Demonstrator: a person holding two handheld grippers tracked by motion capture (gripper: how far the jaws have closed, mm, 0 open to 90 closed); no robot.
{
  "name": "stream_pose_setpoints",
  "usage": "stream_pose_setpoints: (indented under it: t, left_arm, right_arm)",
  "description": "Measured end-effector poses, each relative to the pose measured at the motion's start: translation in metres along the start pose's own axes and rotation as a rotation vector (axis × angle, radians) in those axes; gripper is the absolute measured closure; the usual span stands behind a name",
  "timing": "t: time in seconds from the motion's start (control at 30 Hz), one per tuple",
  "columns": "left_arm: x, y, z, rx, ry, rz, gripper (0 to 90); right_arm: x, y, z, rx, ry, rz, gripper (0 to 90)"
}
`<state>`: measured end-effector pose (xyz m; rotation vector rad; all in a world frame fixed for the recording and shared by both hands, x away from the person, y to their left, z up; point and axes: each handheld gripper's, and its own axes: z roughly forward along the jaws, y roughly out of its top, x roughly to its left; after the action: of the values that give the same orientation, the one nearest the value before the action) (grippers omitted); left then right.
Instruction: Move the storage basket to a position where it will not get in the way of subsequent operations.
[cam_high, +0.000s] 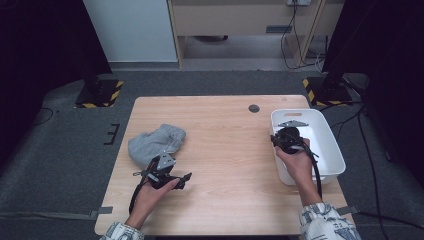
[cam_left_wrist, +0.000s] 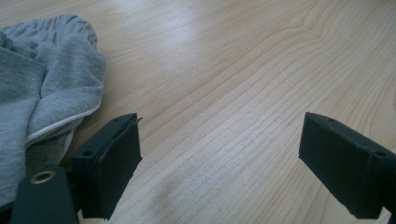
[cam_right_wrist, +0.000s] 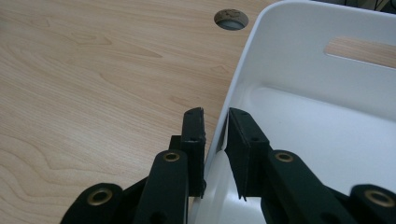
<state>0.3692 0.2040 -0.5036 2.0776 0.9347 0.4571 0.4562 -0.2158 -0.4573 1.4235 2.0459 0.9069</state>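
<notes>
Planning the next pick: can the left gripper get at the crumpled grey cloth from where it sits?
Probably yes: the left gripper is open, the crumpled grey cloth lies just beside one jaw, nothing between.

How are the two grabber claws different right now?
The left gripper has its jaws spread wide with nothing between them; the right gripper has its jaws nearly together, pinching the wall of the white bin.
The left gripper sits over bare table beside the grey cloth; the right gripper sits at the bin's near-left rim.
Both are black, each held in one hand.
</notes>
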Motion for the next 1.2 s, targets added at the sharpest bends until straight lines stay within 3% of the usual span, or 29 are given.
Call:
stream_pose_setpoints:
  t: [0.27, 0.37, 0.5, 0.67, 0.97, 1.2]
  left_arm:
    - [-0.001, 0.000, 0.000, 0.001, 0.002, 0.003, 12.1]
    - [0.000, 0.000, 0.000, 0.003, 0.004, 0.003, 12.0]
    - [0.000, 0.000, 0.001, 0.005, 0.005, 0.008, 11.8]
    - [0.000, 0.000, 0.001, 0.003, 0.008, 0.010, 11.8]
    - [0.003, -0.001, 0.000, 0.000, 0.013, 0.000, 11.3]
    - [0.005, -0.002, -0.003, -0.016, 0.015, -0.012, 11.2]
  right_arm:
    - [-0.002, 0.000, 0.000, 0.002, 0.001, 0.005, 73.4]
    - [-0.003, 0.000, -0.002, -0.006, -0.002, 0.011, 60.4]
    - [-0.005, 0.002, -0.010, -0.061, -0.004, 0.028, 40.5]
    - [-0.006, 0.007, -0.021, -0.113, -0.031, 0.039, 24.2]
    - [0.019, 0.024, -0.042, -0.210, 0.006, 0.007, 12.3]
    - [0.045, 0.036, -0.044, -0.235, 0.036, -0.045, 9.6]
